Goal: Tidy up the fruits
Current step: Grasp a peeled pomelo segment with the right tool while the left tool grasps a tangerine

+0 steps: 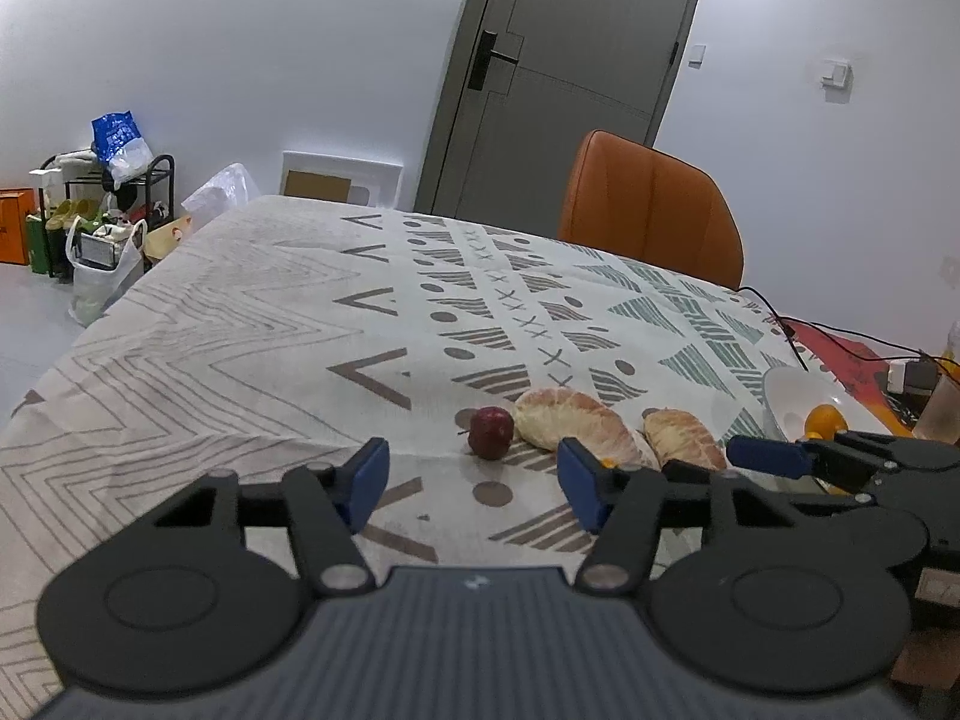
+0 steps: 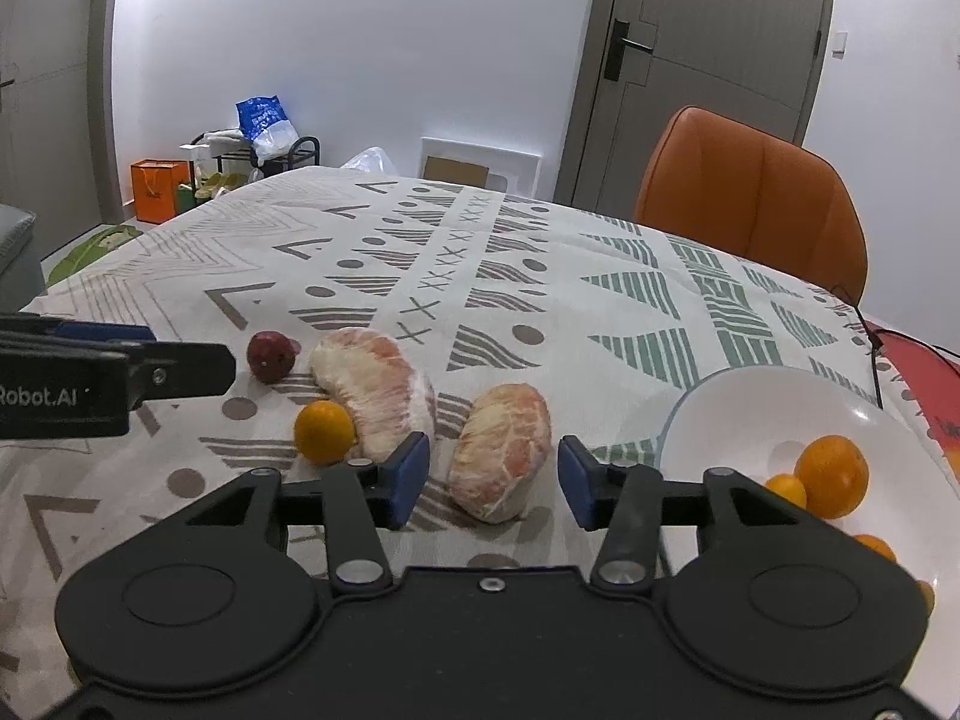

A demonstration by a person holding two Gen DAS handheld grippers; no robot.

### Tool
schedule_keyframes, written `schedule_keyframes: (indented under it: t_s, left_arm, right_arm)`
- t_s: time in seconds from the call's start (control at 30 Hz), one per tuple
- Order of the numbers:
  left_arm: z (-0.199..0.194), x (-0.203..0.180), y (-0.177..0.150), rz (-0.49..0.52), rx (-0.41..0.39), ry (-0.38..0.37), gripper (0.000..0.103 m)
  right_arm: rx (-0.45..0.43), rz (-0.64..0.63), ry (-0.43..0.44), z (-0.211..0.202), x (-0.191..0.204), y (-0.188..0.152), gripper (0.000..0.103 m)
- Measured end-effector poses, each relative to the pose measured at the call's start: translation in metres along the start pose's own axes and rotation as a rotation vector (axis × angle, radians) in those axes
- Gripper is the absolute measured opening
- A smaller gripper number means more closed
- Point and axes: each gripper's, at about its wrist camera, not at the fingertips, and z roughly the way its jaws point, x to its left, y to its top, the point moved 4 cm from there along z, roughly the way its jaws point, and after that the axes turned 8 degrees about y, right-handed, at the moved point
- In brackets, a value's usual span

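Right gripper [image 2: 492, 480] is spread, empty, around the nearer peeled pomelo segment [image 2: 501, 450] on the table [image 2: 600, 312]. Segment is judged soft, tear-prone; grasp across its thick middle is advised.

- White walls [image 2: 360, 48] close the room ahead of me.
- A grey door [image 2: 720, 60] stands at one o'clock.
- An orange chair [image 2: 756, 198] sits behind the patterned tablecloth [image 2: 540, 276].
- A black rack [image 1: 120, 192] with bags stands at ten o'clock.
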Motion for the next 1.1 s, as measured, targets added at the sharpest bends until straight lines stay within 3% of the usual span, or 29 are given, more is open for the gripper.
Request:
schedule_keyframes:
  t_s: [0.27,0.47,0.63,1.1]
  left_arm:
    - [0.005,-0.002,0.001,-0.005,0.001,-0.016,0.057]
    - [0.008,-0.007,0.0,-0.005,0.008,-0.036,0.054]
    - [0.007,-0.012,0.0,0.0,0.006,-0.05,0.052]
    - [0.01,-0.037,-0.004,0.024,0.03,-0.088,0.047]
  right_arm:
    - [0.025,-0.021,-0.015,0.007,0.0,0.001,0.047]
    - [0.041,-0.068,-0.019,0.014,0.004,0.002,0.036]
    - [0.038,-0.057,0.009,0.009,0.0,0.001,0.034]
    - [-0.032,0.005,0.023,-0.023,-0.017,0.002,0.034]
